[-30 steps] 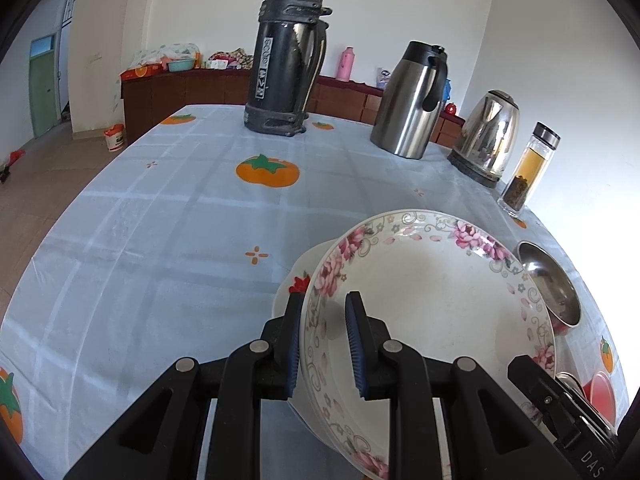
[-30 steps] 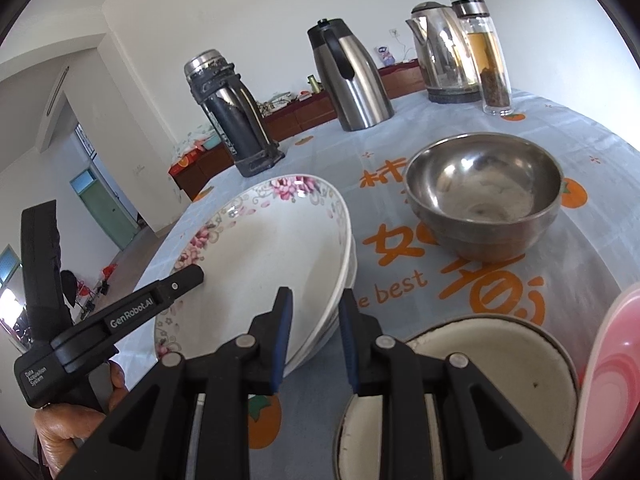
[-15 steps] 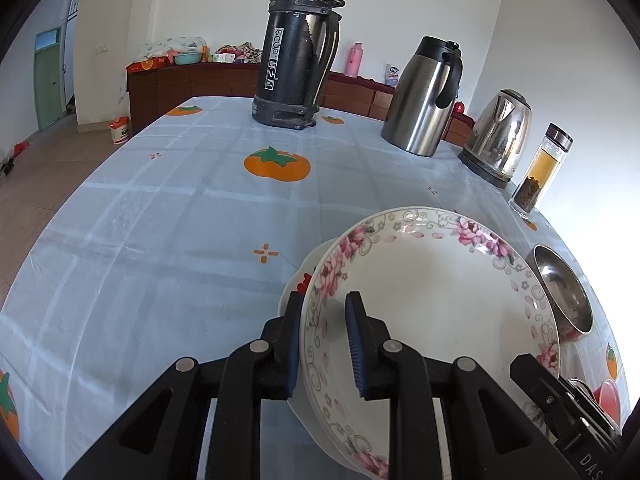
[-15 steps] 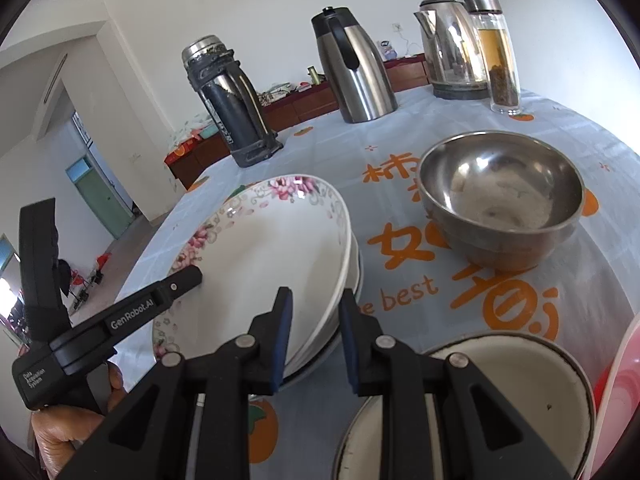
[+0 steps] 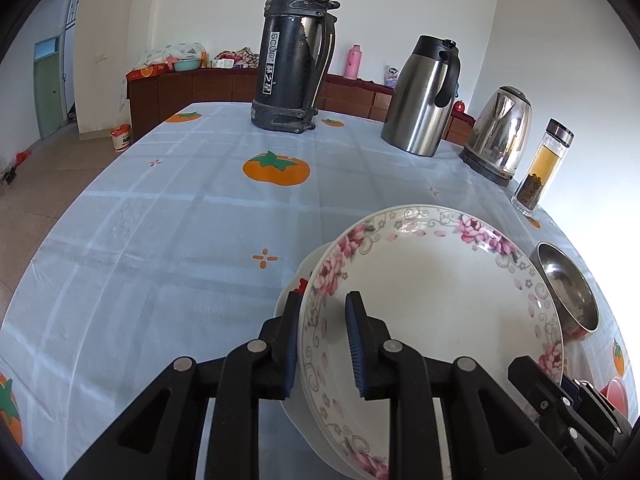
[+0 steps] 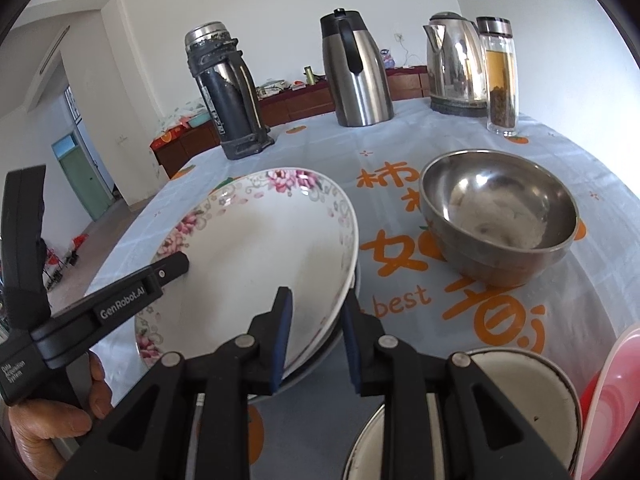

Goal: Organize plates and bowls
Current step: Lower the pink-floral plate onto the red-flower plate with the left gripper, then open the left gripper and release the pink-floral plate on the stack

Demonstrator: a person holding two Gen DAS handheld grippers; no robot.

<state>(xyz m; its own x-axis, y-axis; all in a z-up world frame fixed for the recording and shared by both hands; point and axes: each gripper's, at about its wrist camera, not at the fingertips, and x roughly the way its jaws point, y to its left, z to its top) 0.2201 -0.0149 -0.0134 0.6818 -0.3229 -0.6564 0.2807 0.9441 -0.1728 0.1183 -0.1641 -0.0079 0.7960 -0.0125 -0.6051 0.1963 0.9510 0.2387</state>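
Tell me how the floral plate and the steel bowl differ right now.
The floral plate is white ceramic with pink flowers on its rim; the steel bowl is plain bare metal. The plate is wide and shallow, the bowl deep. The plate is tilted over other dishes, the bowl upright on the tablecloth. Both look empty of food.

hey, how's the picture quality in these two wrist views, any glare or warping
Left wrist view: fisheye bends the table, bright window wash at the right edge past the steel bowl. Right wrist view: same warping, glare on the kettle, floral plate sharp; dark lens corners in both.
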